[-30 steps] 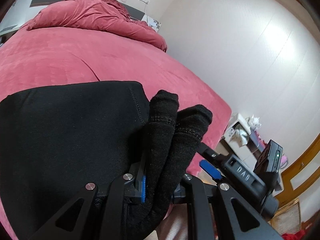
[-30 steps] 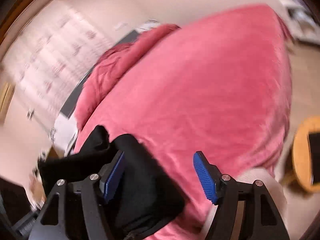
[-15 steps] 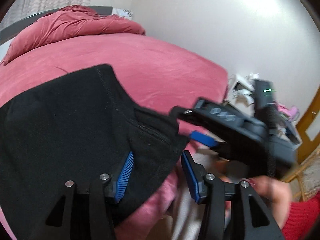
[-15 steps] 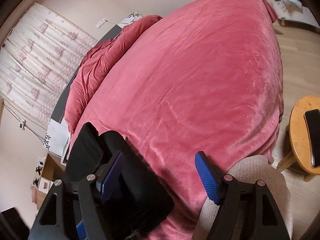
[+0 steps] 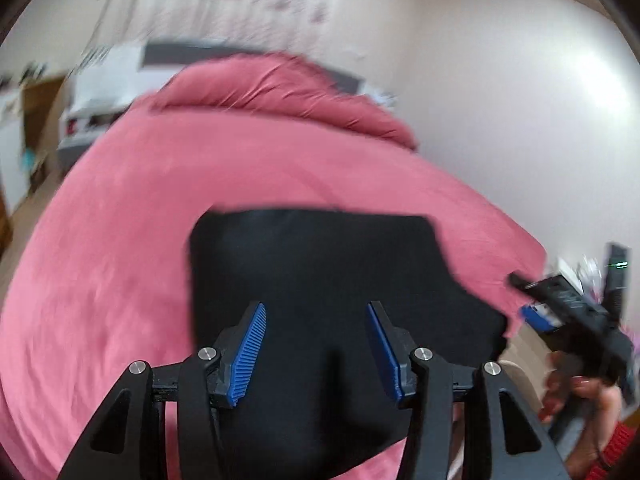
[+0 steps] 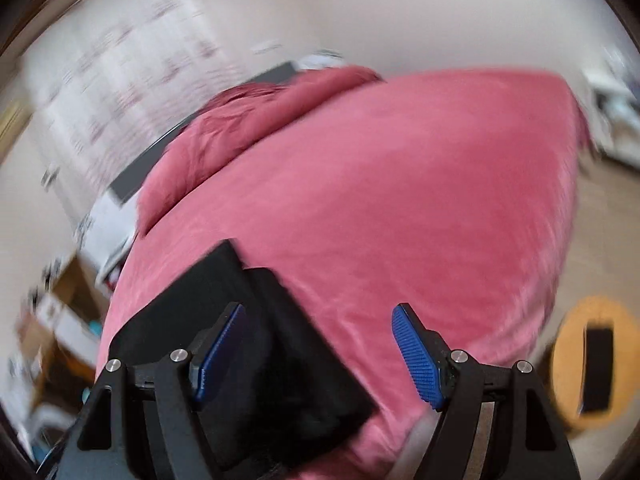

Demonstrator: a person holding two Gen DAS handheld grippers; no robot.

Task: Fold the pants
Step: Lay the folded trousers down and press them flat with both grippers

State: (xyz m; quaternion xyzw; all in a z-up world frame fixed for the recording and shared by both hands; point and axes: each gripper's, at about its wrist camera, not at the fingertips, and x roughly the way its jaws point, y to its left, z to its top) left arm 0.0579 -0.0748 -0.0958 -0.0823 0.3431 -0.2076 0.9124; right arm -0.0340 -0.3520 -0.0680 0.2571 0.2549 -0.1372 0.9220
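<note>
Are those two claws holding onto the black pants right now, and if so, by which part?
No. The left claw and right claw are both open with nothing between the pads. The folded black pants lie free on the pink bed.

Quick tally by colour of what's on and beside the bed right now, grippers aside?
Black: 2, the folded pants and a dark flat object, too blurred to identify
Pink-red: 2, the bed cover and the bunched duvet
Yellow-orange: 1, the round stool
Total: 5
</note>
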